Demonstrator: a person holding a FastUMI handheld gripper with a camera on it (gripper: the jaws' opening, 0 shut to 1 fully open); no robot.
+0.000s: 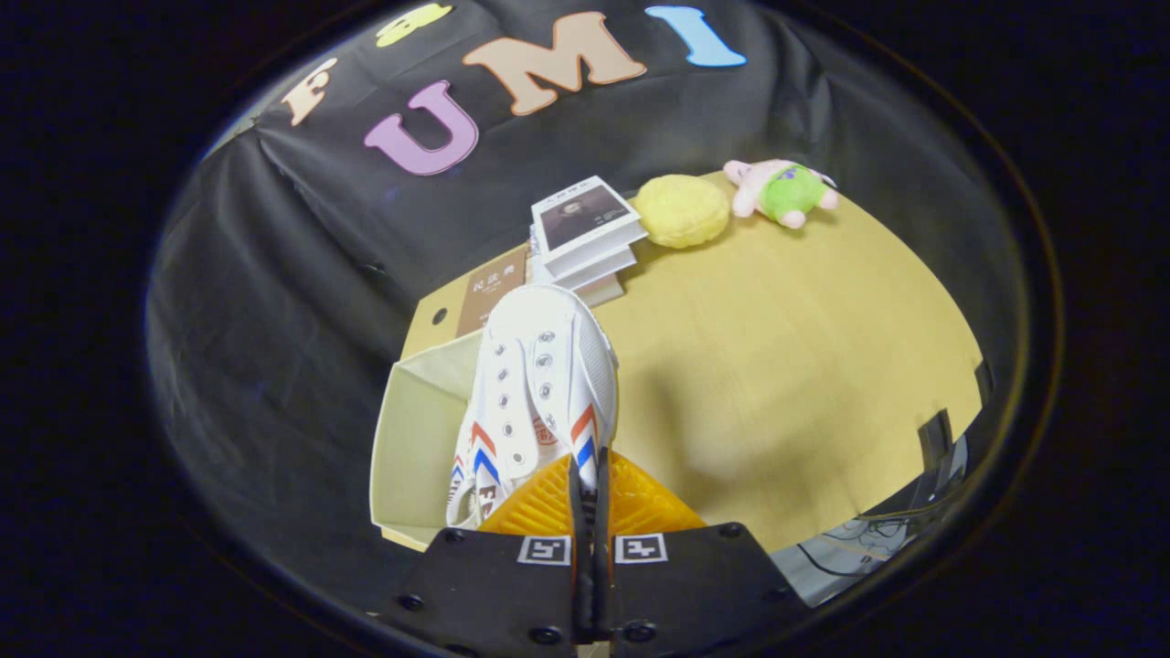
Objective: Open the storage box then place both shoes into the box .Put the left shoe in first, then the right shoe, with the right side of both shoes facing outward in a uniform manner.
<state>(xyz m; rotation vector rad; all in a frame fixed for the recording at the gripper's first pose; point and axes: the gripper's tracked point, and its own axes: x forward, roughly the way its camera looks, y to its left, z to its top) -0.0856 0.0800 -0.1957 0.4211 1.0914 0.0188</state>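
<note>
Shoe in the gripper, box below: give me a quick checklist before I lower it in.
1. Grip: gripper fingers closed on the white shoe's edge: ok.
2. Storage box open: ok.
3. Shoe over the box: partly, toe reaches past the far wall: not ok.
4. Other shoe already inside: cannot tell, hidden.
5. Left or right shoe: cannot tell.
6. Books and plush toys away from the box: ok.

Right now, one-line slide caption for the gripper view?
Gripper shut on white shoe, held above the open storage box on the table.
</note>
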